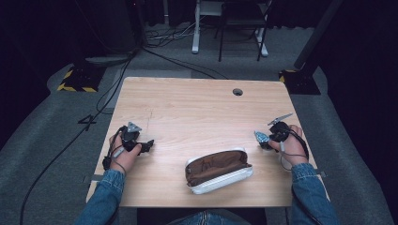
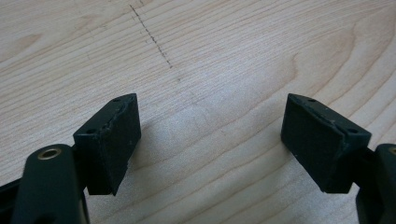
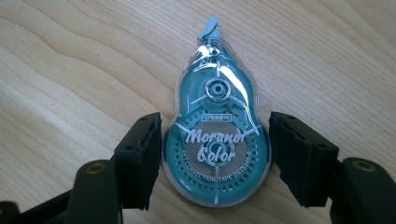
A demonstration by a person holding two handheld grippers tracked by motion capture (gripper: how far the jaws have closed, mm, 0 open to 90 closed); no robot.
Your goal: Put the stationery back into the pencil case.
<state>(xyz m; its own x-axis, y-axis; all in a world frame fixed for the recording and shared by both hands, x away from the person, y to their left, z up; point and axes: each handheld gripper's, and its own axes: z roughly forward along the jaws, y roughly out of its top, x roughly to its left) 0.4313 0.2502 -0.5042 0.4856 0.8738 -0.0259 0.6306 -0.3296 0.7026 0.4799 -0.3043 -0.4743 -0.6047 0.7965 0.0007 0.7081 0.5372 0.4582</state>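
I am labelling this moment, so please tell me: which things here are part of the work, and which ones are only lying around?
Part of the work:
- teal, teardrop-shaped plastic correction tape, between the right gripper pads
- open brown-lined white pencil case

Lying around:
- left gripper, open over the bare wooden table
- cables on the floor

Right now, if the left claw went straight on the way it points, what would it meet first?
Probably just the bare table. The left claw stands open, tilted down at the wood with nothing between its pads. Depth is unclear.

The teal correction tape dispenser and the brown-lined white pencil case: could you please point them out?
teal correction tape dispenser (image 3: 216, 144): right gripper view, clear body.
brown-lined white pencil case (image 1: 220, 180): high view, white outer side.
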